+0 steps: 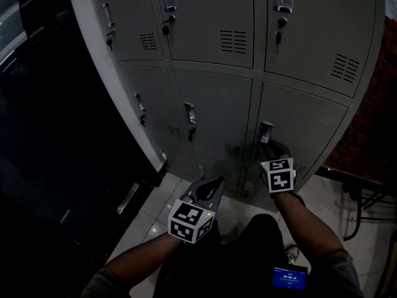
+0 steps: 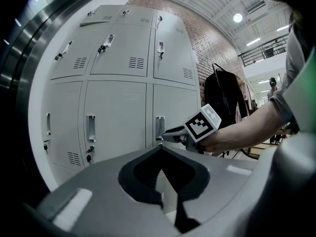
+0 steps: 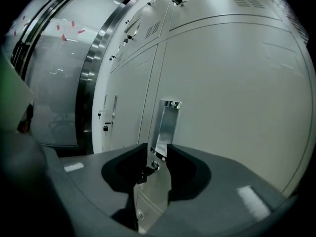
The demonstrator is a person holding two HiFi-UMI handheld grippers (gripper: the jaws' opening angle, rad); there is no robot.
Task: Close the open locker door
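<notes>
Brick wall [image 1: 372, 117] and pale tiled floor [image 1: 164, 197] around a grey bank of lockers [image 1: 217, 98]. Locker door [image 1: 304, 129] in the right-hand column, looking flush with its neighbours. Right gripper [image 3: 157, 148] just before its recessed handle [image 3: 167, 122], jaws apart, small key lock [image 3: 154, 165] showing between them, unclamped. Left gripper [image 2: 159, 147] held back, jaws together, empty.

Right tongs [image 3: 157, 154] stood with jaws apart, close before a grey locker door [image 3: 232, 98]. The recessed handle [image 3: 167, 125] rose above the gap, and the lock [image 3: 154, 166] showed between the jaws. A steel frame [image 3: 96, 68] and glass [image 3: 54, 83] lay at left.
</notes>
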